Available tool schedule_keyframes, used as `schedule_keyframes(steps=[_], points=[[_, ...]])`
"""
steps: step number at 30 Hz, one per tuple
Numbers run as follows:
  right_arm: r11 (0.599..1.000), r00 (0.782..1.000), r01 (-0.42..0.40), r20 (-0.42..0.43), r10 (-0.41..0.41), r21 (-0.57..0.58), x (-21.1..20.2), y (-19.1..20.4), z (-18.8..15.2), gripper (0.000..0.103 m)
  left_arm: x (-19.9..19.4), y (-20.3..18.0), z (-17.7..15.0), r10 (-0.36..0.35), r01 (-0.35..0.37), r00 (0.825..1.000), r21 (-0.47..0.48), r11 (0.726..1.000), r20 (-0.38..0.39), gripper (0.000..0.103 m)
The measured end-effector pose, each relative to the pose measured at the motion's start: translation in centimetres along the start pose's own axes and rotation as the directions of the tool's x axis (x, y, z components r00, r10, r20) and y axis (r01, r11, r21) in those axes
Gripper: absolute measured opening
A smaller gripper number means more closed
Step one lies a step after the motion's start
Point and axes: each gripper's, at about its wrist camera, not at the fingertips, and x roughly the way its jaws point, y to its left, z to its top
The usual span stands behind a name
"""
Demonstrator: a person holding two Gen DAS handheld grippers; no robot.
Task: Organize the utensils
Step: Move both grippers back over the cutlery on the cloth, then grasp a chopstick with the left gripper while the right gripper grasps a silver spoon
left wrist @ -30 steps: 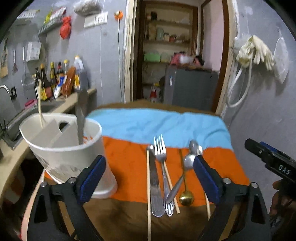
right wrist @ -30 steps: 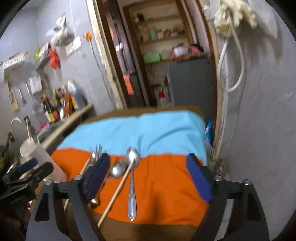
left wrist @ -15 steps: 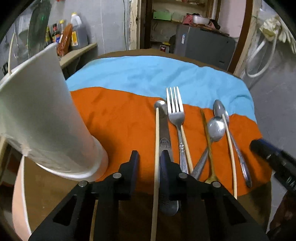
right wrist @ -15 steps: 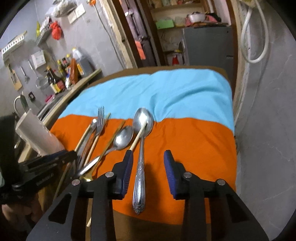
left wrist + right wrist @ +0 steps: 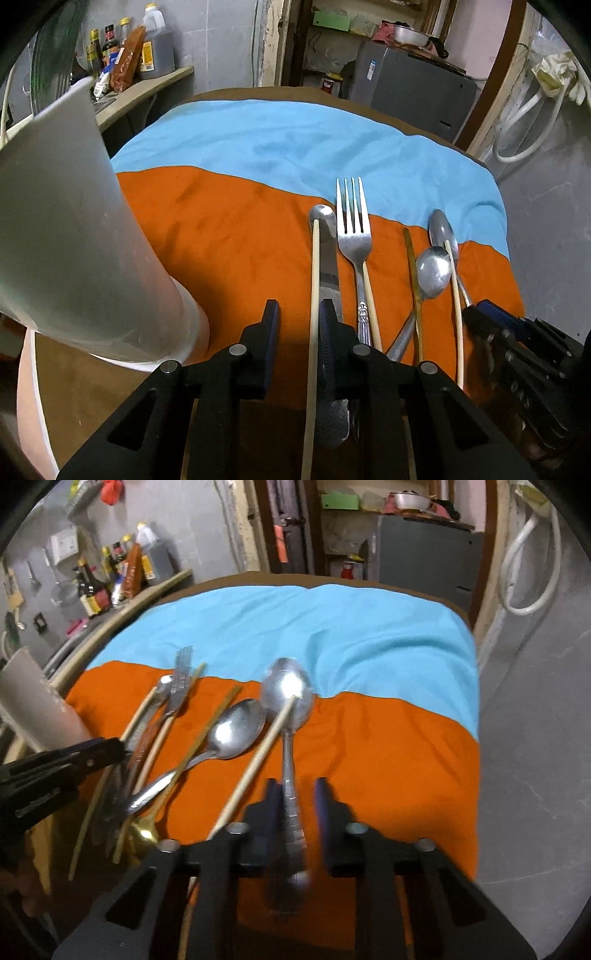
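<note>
Left hand-held gripper [image 5: 298,314] straddles a chopstick [image 5: 314,295], jaws narrowed, not clamped. Right hand-held gripper [image 5: 295,794], jaws just closing, straddles a spoon [image 5: 290,716] handle, contact unclear through blur.

Utensils laid on the cloth: one table knife [image 5: 328,273], one fork [image 5: 354,236], three spoons and three wooden chopsticks. The spoons comprised a large steel spoon [image 5: 288,696], a smaller steel spoon [image 5: 236,731] and a gold-coloured spoon [image 5: 146,832]. The chopsticks comprised one beside the knife [image 5: 314,295], one beside the fork [image 5: 371,299] and one across the large spoon [image 5: 258,753]. One white container [image 5: 74,236] stood at the left. Two claws were in view.
</note>
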Motion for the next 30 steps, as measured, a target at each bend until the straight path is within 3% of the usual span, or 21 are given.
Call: schedule_keyframes(steps=[4,17,22,28,30], points=[[0.998,1.000,-0.015,-0.001,0.015,0.055,-0.5,-1.2,-0.5,0.008,-0.3,0.2,-0.3,-0.030,0.030,0.999,-0.008,1.000,-0.027,0.003],[0.988,1.000,-0.001,-0.027,0.005,0.153,-3.2,-2.9,-2.8,0.008,-2.9,1.7,-3.5,0.008,-0.012,0.999,-0.099,0.995,-0.045,0.003],[0.989,0.998,-0.033,-0.040,0.039,0.147,-2.2,-2.7,-1.8,0.011,-2.7,1.8,-3.3,0.007,-0.013,0.996,-0.066,0.998,-0.091,0.003],[0.991,0.996,-0.071,-0.039,0.075,0.113,-0.9,-1.5,-0.3,0.024,-2.2,1.7,-2.9,0.003,-0.008,0.995,-0.050,0.999,-0.102,0.003],[0.993,0.996,-0.075,-0.040,0.079,0.093,-0.5,-0.7,0.0,0.016,-2.1,1.6,-2.9,0.004,-0.008,0.995,-0.036,0.999,-0.103,0.003]])
